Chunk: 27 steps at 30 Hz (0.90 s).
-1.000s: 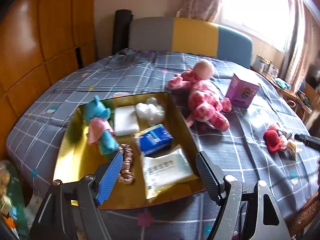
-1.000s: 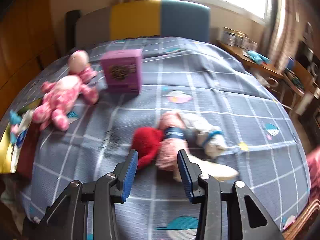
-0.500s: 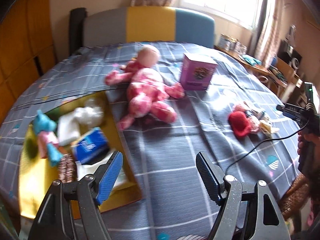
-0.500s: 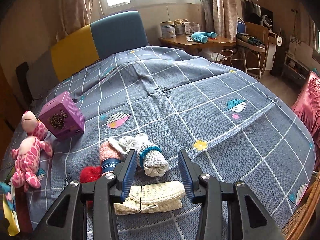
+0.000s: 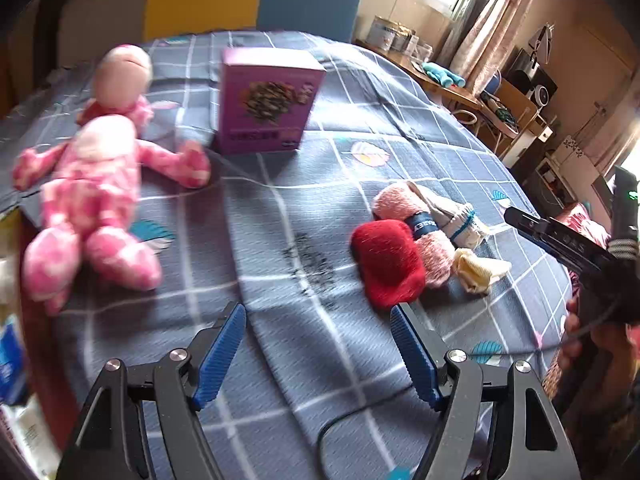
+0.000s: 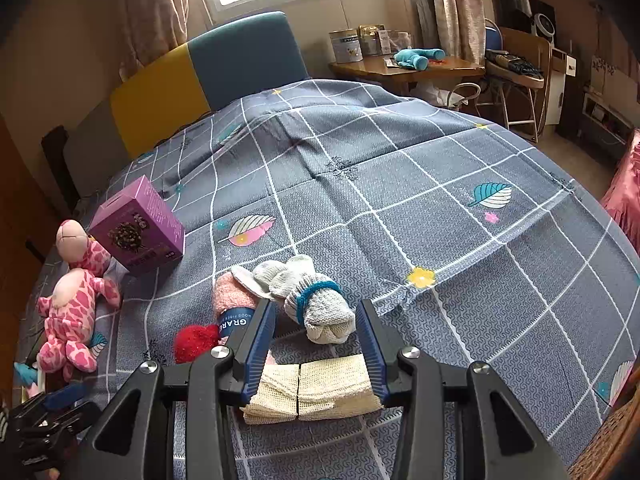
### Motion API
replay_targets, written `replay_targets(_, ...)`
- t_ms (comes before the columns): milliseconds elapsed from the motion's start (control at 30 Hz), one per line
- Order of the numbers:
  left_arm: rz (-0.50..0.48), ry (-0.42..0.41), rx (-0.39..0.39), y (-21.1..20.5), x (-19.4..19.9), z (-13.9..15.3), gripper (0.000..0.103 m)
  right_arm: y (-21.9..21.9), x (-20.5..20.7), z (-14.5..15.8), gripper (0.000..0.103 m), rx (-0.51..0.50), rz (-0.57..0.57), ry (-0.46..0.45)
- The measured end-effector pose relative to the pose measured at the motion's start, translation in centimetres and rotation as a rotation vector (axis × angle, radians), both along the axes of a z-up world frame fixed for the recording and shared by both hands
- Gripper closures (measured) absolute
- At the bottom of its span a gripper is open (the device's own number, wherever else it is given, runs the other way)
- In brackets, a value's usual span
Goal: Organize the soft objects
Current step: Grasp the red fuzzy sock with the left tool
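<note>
A pile of soft things lies on the grey checked bedcover: a red fluffy item [image 5: 388, 262] [image 6: 196, 340], a pink rolled sock with a blue label [image 5: 416, 232] [image 6: 232, 304], a grey rolled sock with a teal band [image 6: 320, 304] and a folded cream cloth [image 6: 312, 388] [image 5: 480, 270]. A pink plush toy [image 5: 92, 196] [image 6: 70, 304] lies to the left. My left gripper [image 5: 318, 354] is open and empty, short of the red item. My right gripper [image 6: 316, 344] is open, its jaws either side of the grey sock and above the cream cloth.
A purple box [image 5: 268, 100] [image 6: 138, 228] stands beside the plush toy. The edge of a tray with packets [image 5: 12, 360] shows at the far left. A yellow and blue headboard [image 6: 208, 68] is behind. A wooden side table [image 6: 408, 66] with tins stands at the back right.
My left gripper has swung right, away from the gold tray, toward the sock pile. My right gripper has moved forward over the cream cloth toward the grey sock.
</note>
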<state>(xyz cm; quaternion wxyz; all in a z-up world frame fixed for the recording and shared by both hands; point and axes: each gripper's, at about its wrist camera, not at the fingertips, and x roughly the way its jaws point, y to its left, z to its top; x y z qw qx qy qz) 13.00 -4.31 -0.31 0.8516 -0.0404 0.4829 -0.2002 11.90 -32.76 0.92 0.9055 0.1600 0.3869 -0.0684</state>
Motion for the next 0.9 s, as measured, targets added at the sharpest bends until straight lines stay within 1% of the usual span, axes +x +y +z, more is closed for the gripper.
replay_targets(100,-0.019,0.044,-0.020,-2.5,2.1,-1.2,0.030,-0.3,0.0,-0.1,0.061,0.023,-0.006,0.000)
replay_targets(300,-0.046,0.061,-0.034,-6.6,5.0,-2.5,0.030,-0.7,0.2,-0.4,0.061,0.068,-0.003,0.005)
replay_targets(367,-0.042,0.063,-0.032,-7.7,5.9,-3.1,0.030,-0.8,0.2,-0.4,0.061,0.084,-0.001,0.002)
replay_targets(500,-0.028,0.129,-0.045,-8.9,7.9,-5.1,0.031,-0.7,0.4,-0.7,0.061,0.110,0.015,0.015)
replay_targets(533,-0.034,0.122,-0.050,-9.2,8.0,-5.4,0.032,-0.7,0.5,-0.8,0.061,0.112,0.018,0.017)
replay_targets(567,-0.040,0.099,-0.047,-9.3,8.0,-5.3,0.038,-0.6,0.4,-0.8,0.061,0.111,0.020,0.015)
replay_targets(600,-0.056,0.093,-0.040,-9.4,8.0,-5.4,0.049,-0.6,0.4,-0.7,0.061,0.112,0.024,0.012)
replay_targets(633,-0.065,0.096,-0.036,-9.4,8.0,-5.4,0.053,-0.5,0.4,-0.7,0.061,0.116,0.027,0.010)
replay_targets(700,-0.074,0.091,-0.054,-8.7,7.7,-5.3,0.059,-0.5,0.4,-0.8,0.061,0.122,0.028,0.012)
replay_targets(800,-0.076,0.069,-0.062,-7.2,6.9,-4.6,0.061,-0.7,0.3,-0.7,0.061,0.125,0.019,0.007)
replay_targets(900,-0.047,0.047,-0.088,-4.3,5.5,-3.1,0.061,-1.8,-0.1,-0.7,0.061,0.157,-0.028,-0.008)
